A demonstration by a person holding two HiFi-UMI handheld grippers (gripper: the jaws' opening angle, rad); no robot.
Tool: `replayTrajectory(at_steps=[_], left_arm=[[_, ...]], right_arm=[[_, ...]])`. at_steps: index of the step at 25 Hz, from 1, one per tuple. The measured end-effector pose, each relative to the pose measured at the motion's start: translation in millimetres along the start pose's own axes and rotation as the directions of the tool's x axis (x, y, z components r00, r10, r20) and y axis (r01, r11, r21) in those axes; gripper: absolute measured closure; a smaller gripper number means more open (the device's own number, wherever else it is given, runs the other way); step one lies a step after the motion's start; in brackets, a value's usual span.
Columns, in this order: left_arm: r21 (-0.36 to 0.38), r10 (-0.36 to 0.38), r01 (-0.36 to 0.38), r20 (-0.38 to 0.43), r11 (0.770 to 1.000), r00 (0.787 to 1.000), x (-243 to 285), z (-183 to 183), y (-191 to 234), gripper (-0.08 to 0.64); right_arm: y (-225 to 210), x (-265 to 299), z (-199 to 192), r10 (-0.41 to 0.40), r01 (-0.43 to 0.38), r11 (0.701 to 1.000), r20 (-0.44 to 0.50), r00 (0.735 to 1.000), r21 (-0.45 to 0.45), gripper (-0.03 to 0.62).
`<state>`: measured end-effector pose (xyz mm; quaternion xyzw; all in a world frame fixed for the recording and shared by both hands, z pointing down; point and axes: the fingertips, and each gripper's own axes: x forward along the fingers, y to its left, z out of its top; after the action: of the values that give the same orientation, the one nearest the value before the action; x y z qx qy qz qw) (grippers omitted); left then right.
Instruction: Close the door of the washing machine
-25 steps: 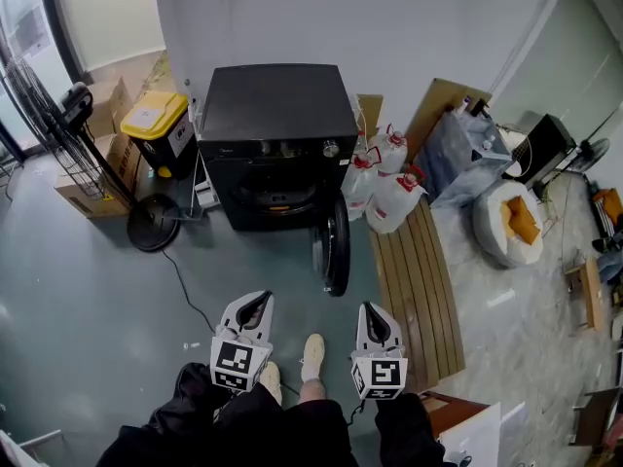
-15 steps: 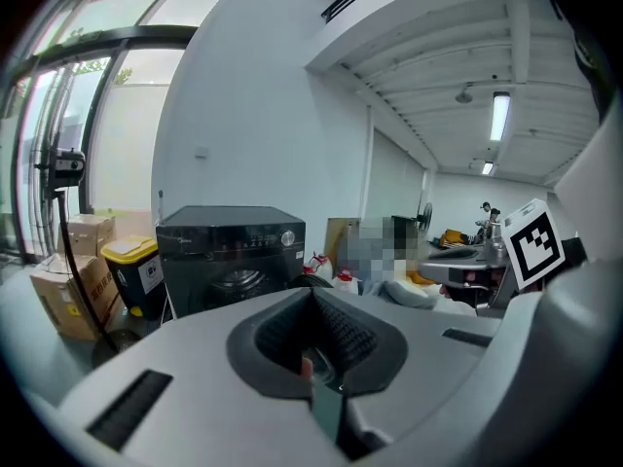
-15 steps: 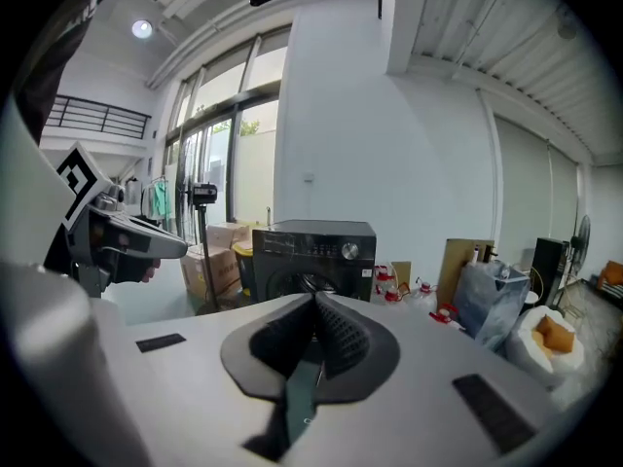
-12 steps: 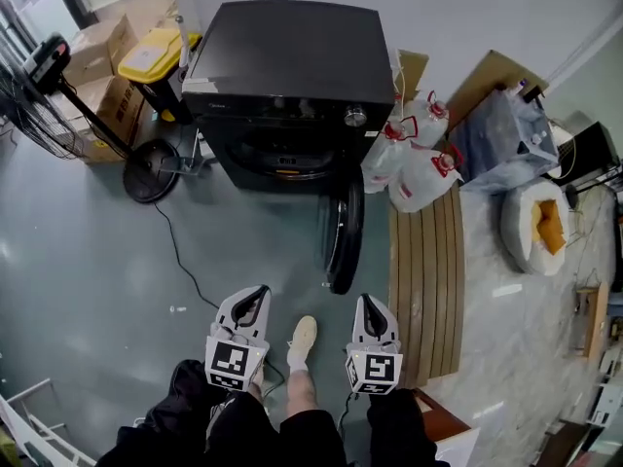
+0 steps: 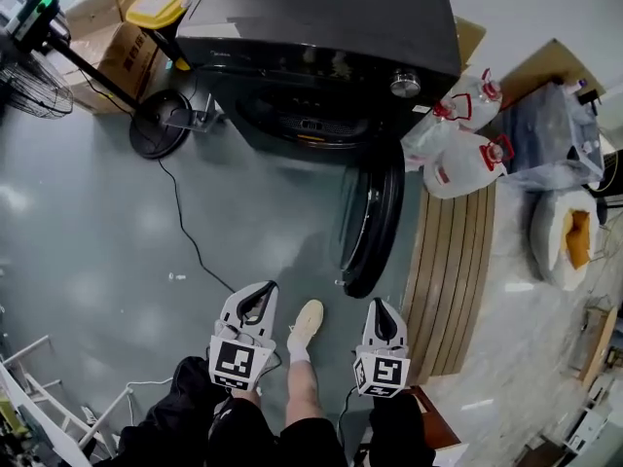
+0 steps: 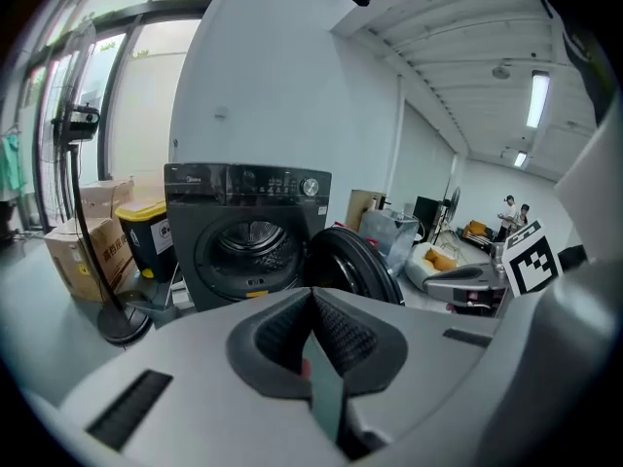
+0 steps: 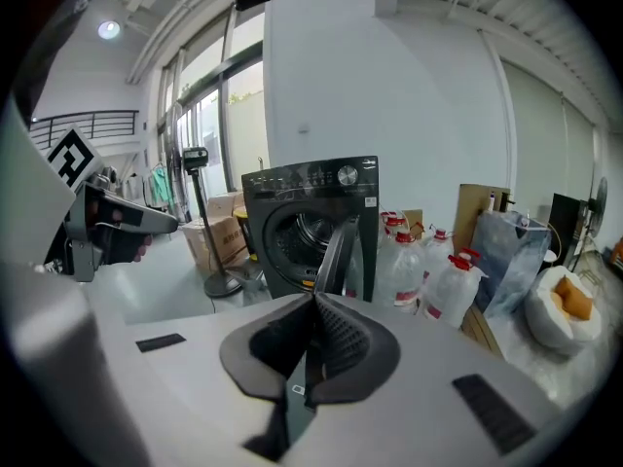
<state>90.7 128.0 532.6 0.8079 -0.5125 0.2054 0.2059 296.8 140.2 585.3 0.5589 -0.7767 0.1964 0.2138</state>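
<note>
Jaws together on left gripper [image 5: 263, 292], right gripper [image 5: 378, 307]; both face open door [image 5: 375, 212].

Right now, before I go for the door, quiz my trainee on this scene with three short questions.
1. True or false: the door of the washing machine stands open.
2. In the head view, where do the white jugs with red caps stand? A) left of the machine B) right of the machine C) on top of it
3. Fill in: the left claw and the right claw are both ____ and hold nothing.

Key: 1 true; 2 B; 3 shut.
</note>
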Motion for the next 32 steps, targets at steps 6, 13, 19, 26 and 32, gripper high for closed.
replayTrajectory(at_steps=[6,13,19,26,32], left_arm=[[-0.027,0.018,-0.019,-0.027,0.999,0.999,30.7,-35.7,6.5,0.537],[-0.05,0.048,-0.052,-0.076,0.997,0.996,44.1,-61.9,12.5,0.537],[-0.067,0.063,-0.069,-0.088,0.995,0.994,48.3,-71.5,9.3,0.537],[-0.08,0.09,-0.097,-0.09,0.992,0.992,46.2,-68.4,11.2,0.536],[-0.079,0.111,-0.118,-0.095,0.99,0.989,39.9,-71.9,19.1,0.537]], right_arm=[[-9.5,33.3,-49.4,0.041,-0.038,0.998,-0.056,0.998,0.048,0.393],[-17.2,58.1,-85.8,0.073,-0.072,0.997,-0.118,0.99,0.019,0.364],[-18.5,66.7,-94.8,0.079,-0.08,0.997,-0.141,0.987,-0.006,0.445],[-15.0,69.1,-93.8,0.098,-0.096,0.995,-0.147,0.984,0.019,0.499],[-1.1,73.7,-93.1,0.124,-0.122,0.992,-0.143,0.982,0.023,0.494]])
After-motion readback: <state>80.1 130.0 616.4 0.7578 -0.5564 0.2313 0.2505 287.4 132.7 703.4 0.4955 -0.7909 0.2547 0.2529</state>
